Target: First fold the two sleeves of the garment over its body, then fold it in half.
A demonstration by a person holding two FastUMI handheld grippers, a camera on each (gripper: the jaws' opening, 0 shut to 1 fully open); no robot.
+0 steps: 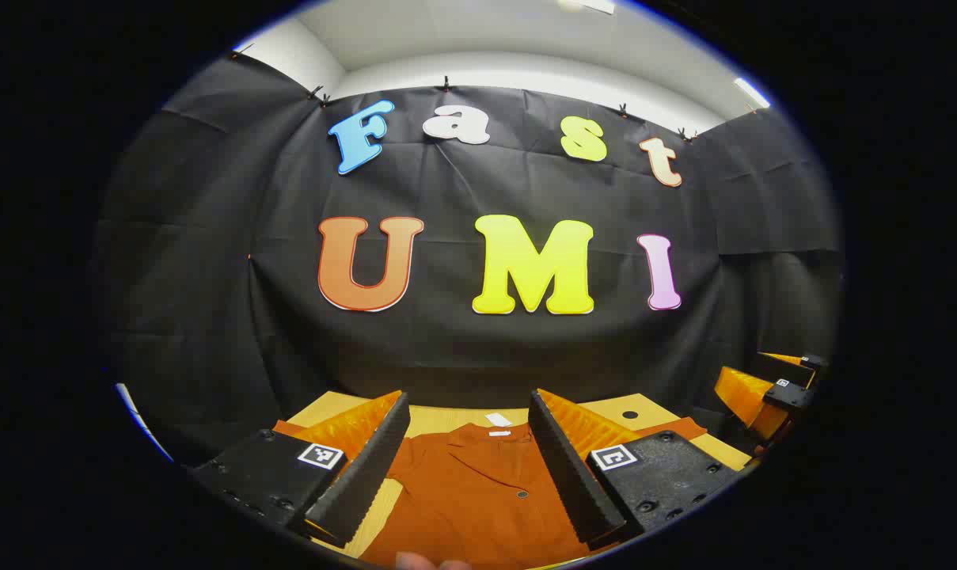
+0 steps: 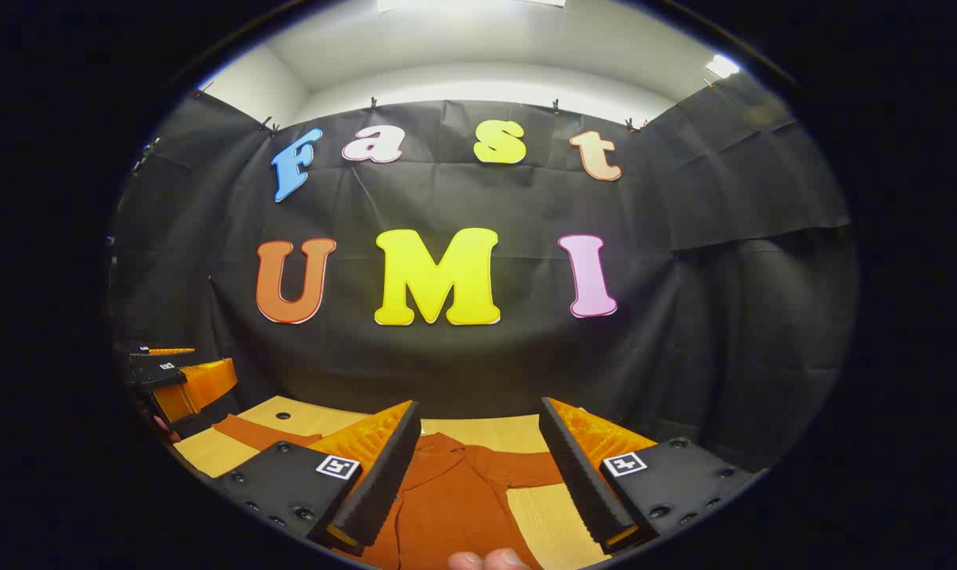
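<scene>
A rust-orange button-up shirt [image 1: 478,491] lies flat on the wooden table [image 1: 438,419], collar and white neck label [image 1: 498,419] toward the far wall. My left gripper [image 1: 469,400] hovers open above its chest, touching nothing. In the right gripper view the shirt [image 2: 446,499] spreads with one sleeve [image 2: 529,467] out to the right and the other sleeve [image 2: 260,434] out to the left. My right gripper [image 2: 479,405] is open over the shirt's right half. The right gripper [image 1: 771,392] shows at the left gripper view's far right edge, and the left gripper [image 2: 181,380] at the right gripper view's far left.
Black cloth walls close the booth just behind the table's [image 2: 478,431] far edge. A small round hole [image 1: 630,414] marks the tabletop near a back corner. A fingertip [image 2: 486,560] of the holding hand shows at the bottom edge.
</scene>
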